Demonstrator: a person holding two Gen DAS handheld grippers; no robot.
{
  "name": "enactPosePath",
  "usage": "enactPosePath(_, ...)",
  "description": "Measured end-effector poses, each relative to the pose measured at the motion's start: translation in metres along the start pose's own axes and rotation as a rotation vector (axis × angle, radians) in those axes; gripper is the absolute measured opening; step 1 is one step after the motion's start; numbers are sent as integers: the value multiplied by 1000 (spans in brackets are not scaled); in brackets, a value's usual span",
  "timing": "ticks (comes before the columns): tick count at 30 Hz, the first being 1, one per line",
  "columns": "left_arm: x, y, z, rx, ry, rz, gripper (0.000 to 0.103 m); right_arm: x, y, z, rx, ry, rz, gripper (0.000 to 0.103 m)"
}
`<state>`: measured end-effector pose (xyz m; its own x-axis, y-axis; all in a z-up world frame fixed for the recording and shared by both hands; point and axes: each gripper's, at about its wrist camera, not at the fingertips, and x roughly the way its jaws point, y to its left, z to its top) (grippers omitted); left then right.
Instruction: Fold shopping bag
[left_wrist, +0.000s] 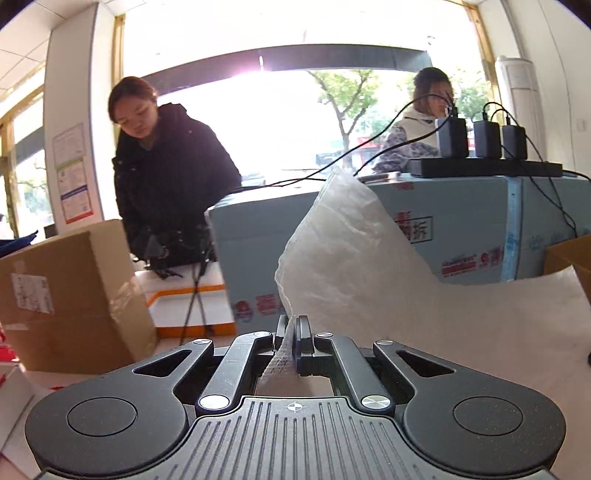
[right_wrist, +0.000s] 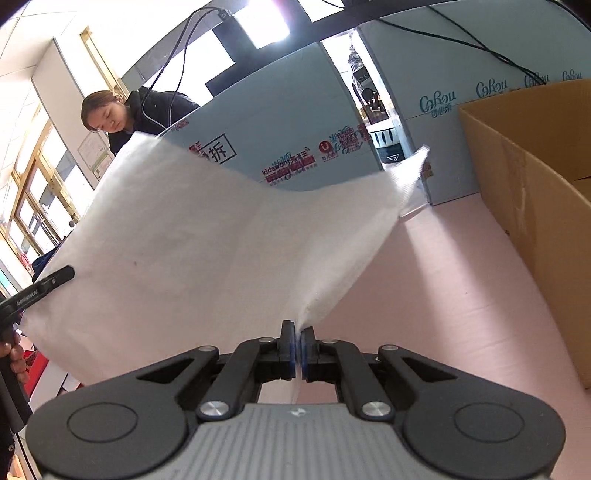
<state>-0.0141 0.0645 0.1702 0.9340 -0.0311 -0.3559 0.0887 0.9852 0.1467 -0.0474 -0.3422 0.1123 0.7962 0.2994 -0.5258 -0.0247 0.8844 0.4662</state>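
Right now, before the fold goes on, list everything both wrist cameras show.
bag: one, white, lifted off the table, pinched by both grippers
table: one, pink
blue cartons: several, pale blue, behind the bag
brown boxes: two, one left, one open on the right
chargers: three, black, on a black strip atop a carton
people: two, behind the cartons
left gripper: black, shut on bag
right gripper: black, shut on bag

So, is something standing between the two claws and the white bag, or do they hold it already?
Nothing visible stands between them. The left claw and the right claw are both shut directly on the edge of the white bag, which hangs lifted above the pink table.
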Motion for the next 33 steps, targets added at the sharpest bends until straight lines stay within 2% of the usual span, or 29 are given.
enactPosePath(3, -1, 9, -15, -13, 71, 12, 2, -5, -18, 14, 1, -3, -55, 3)
enactPosePath(5, -2, 11, -30, -30, 130, -11, 2, -6, -26, 17, 9, 19, -73, 3)
enactPosePath(12, 7, -17, -93, -37, 317, -66, 2, 2, -39, 10, -111, 134, -204, 3)
enactPosePath(15, 10, -26, -107, -16, 361, -48, 2, 12, -45, 0, -135, 187, -264, 3)
enactPosePath(19, 9, -27, -125, -27, 408, -15, 2, 19, -48, -9, -156, 218, -282, 3)
enactPosePath(22, 12, -35, -136, 2, 446, 6, 6, 27, -52, -16, -156, 245, -298, 4)
enactPosePath(24, 14, -36, -138, 6, 475, 31, 15, 31, -55, -19, -142, 260, -304, 6)
enactPosePath(25, 15, -37, -137, 16, 492, 60, 33, 32, -57, -19, -141, 270, -312, 11)
enactPosePath(26, 14, -39, -135, 37, 493, 97, 61, 33, -57, -20, -144, 277, -325, 13)
enactPosePath(27, 13, -41, -133, 60, 488, 136, 72, 33, -57, -20, -153, 284, -341, 18)
enactPosePath(28, 9, -45, -129, 82, 466, 158, 81, 33, -55, -20, -168, 287, -359, 27)
enactPosePath(29, 4, -49, -124, 104, 437, 172, 82, 33, -53, -21, -182, 289, -375, 33)
enactPosePath(30, -1, -53, -120, 125, 408, 187, 83, 32, -50, -21, -195, 290, -388, 44)
enactPosePath(31, -5, -60, -115, 141, 387, 178, 83, 31, -47, -21, -204, 291, -395, 50)
enactPosePath(33, -14, -73, -108, 143, 363, 106, 84, 28, -42, -21, -206, 293, -392, 50)
